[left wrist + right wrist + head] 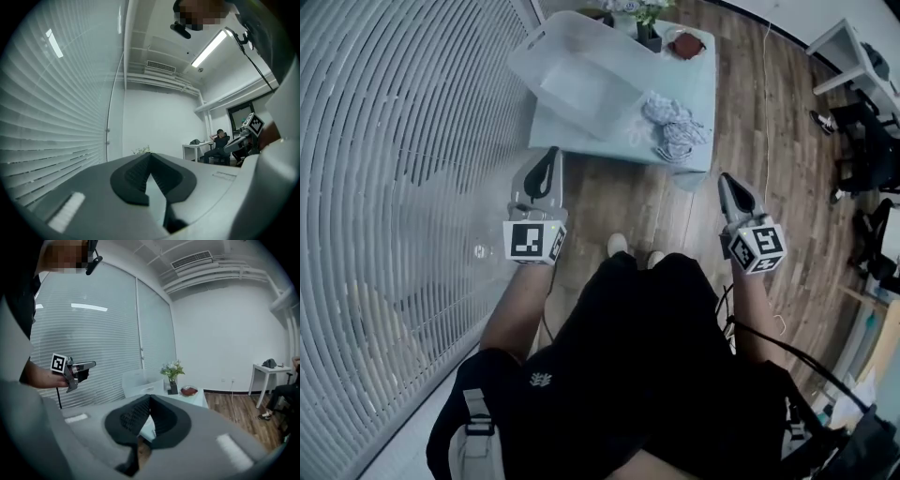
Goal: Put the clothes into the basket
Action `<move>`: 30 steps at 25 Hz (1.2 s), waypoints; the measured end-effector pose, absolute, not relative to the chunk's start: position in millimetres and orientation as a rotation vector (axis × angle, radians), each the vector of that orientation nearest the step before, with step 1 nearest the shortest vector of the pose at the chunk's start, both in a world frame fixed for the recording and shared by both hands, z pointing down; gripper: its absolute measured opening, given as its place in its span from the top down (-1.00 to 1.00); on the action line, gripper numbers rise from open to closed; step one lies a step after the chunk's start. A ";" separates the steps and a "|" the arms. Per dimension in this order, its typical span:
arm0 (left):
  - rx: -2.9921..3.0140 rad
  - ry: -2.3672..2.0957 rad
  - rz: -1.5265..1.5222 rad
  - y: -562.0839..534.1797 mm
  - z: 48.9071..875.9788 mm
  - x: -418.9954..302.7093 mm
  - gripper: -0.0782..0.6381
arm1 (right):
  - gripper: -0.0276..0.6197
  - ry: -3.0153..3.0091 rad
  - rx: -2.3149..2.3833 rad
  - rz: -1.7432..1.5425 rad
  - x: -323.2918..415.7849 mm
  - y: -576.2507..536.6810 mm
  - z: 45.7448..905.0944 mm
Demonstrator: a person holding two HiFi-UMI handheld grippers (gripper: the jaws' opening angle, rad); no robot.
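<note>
- The clothes lie in a crumpled heap of pale blue-and-white patterned fabric on the near right corner of the table. They are just beside the basket, not in it.
- I judge them light, soft and limp, so they will sag and trail from wherever I pinch.
- I would bite into a raised fold near the top of the heap, deep enough to catch several layers, rather than a loose edge.
- Nothing here looks fragile. The risk I see is a dangling end snagging on the basket's rim or a thin fold slipping out.
- The basket is translucent white plastic, rectangular with rounded corners. Its walls are smooth and stiff, the top is open, and it looks empty.
- The table top is pale and smooth. At its far end stand a dark vase of flowers and a reddish-brown bowl.
- My left gripper has its jaws together with nothing between them. It sits short of the table, near the slatted blinds.
- My right gripper is likewise closed and empty, over the wooden floor and apart from the clothes.
</note>
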State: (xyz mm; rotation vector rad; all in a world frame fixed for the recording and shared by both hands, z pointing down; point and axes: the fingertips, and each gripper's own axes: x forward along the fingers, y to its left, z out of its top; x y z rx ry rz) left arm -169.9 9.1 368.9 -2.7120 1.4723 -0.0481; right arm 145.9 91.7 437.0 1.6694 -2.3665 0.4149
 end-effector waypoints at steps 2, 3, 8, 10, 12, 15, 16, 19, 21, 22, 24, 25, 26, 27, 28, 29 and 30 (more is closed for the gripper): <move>-2.717 1.456 -0.032 -0.8 367.8 -162.4 0.76 | 0.91 -2.340 1.675 0.449 152.2 85.7 448.1; -2.722 1.455 -0.027 -5.2 369.1 -159.5 0.76 | 0.91 -2.327 1.687 0.468 155.8 81.9 452.3; -2.736 1.494 -0.026 -22.9 377.5 -153.3 0.76 | 0.91 -2.340 1.687 0.484 165.9 57.1 462.0; -2.729 1.517 -0.019 -33.6 370.9 -151.5 0.76 | 0.91 -2.361 1.677 0.490 171.4 39.9 465.0; -2.709 1.533 -0.015 -47.5 359.2 -149.0 0.76 | 0.91 -2.395 1.664 0.493 176.0 16.9 465.1; -2.662 1.565 -0.012 -73.8 350.1 -144.7 0.76 | 0.91 -2.436 1.646 0.481 184.0 -18.9 463.6; -2.651 1.584 -0.011 -82.5 350.0 -143.4 0.76 | 0.91 -2.446 1.638 0.477 187.1 -30.9 463.6; -2.631 1.642 -0.018 -103.2 349.9 -136.6 0.76 | 0.91 -2.485 1.599 0.463 196.3 -68.5 460.3; -2.616 1.687 -0.023 -113.3 347.7 -128.0 0.76 | 0.91 -2.525 1.561 0.456 204.4 -89.6 454.0; -2.604 1.716 -0.025 -117.9 346.3 -123.8 0.76 | 0.91 -2.549 1.537 0.453 208.5 -98.9 451.1; -2.582 1.774 -0.026 -127.9 344.4 -116.2 0.76 | 0.91 -2.584 1.491 0.450 216.7 -116.3 449.6; -2.570 1.797 -0.028 -133.5 344.1 -112.2 0.76 | 0.91 -2.594 1.469 0.451 220.4 -124.4 451.8; -2.557 1.813 -0.034 -139.2 344.1 -108.0 0.76 | 0.91 -2.600 1.448 0.455 223.6 -132.0 455.9; -2.544 1.826 -0.043 -144.4 344.5 -103.8 0.76 | 0.91 -2.605 1.428 0.460 226.1 -138.8 461.2; -2.532 1.833 -0.055 -148.8 345.2 -99.9 0.76 | 0.91 -2.610 1.409 0.467 227.5 -144.1 467.3; -2.522 1.837 -0.066 -152.3 346.5 -96.4 0.76 | 0.91 -2.617 1.391 0.472 228.0 -147.9 473.5; -2.516 1.841 -0.080 -155.3 348.5 -93.5 0.76 | 0.91 -2.624 1.377 0.477 227.8 -150.3 479.7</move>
